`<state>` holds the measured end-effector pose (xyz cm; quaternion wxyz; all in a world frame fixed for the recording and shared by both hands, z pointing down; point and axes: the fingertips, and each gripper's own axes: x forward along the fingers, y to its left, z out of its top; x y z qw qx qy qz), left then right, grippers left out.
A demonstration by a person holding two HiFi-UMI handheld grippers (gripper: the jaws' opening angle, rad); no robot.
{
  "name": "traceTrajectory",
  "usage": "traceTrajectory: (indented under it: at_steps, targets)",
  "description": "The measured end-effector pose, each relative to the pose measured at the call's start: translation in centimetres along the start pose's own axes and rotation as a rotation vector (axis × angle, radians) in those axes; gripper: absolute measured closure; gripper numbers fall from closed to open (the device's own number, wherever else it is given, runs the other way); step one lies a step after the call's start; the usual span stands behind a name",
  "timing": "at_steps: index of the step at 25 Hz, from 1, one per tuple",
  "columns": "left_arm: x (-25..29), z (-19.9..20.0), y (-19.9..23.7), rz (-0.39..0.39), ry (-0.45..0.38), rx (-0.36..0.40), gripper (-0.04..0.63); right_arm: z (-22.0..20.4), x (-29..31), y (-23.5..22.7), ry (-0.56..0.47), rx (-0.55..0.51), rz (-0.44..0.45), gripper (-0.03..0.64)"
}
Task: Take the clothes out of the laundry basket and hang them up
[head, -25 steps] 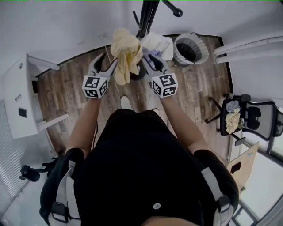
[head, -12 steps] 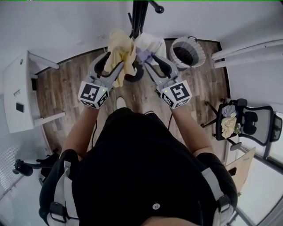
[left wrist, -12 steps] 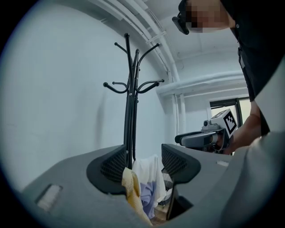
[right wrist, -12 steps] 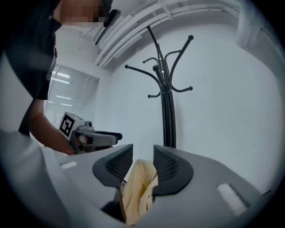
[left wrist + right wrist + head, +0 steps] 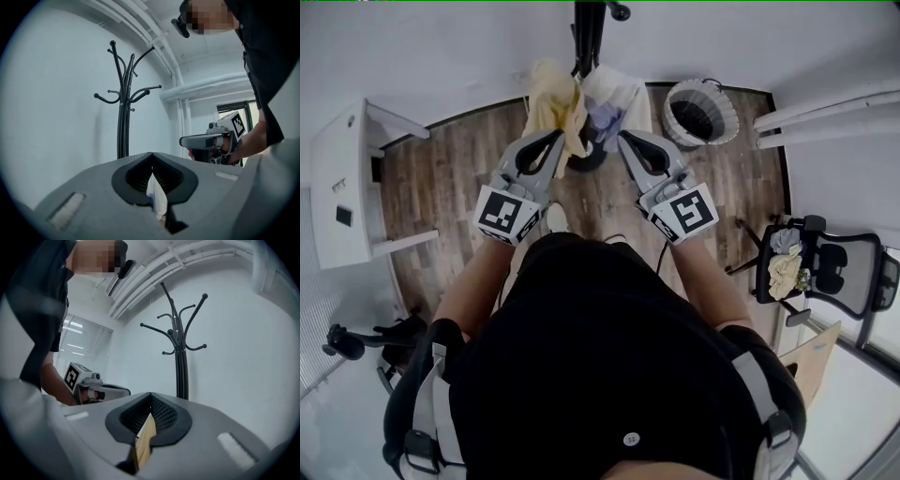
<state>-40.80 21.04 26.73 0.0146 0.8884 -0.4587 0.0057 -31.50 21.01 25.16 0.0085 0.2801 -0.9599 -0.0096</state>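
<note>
Yellow and white clothes hang bunched before the coat stand, between two raised, level grippers whose jaws have just closed: the left gripper pinches a pale fold, the right gripper a yellowish one.

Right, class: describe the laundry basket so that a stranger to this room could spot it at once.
Find the black coat stand against the white wall. On the wood floor just right of its base stands the laundry basket. It is the only round tub there, pale and ribbed outside, dark inside.
</note>
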Motion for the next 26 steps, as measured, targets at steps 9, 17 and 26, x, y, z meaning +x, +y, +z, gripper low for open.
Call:
traceTrajectory:
  at_steps: [9,17,26]
  targets:
    - [0.8,1.0,-1.3,0.0,-0.015,0.003,0.597,0.1,-0.4,-0.5,-0.015,0.017,0.007,0.614]
    - [1.8,0.4,-1.9,-0.015,-0.005,0.004,0.597,0.0,-0.5,-0.8,-0.019,0.026,0.0,0.614]
    - [2.4,0.6,-2.4,-0.02,0.008,0.009,0.597,0.1,-1.3,-1.1,-0.016,0.034,-0.014,0.614]
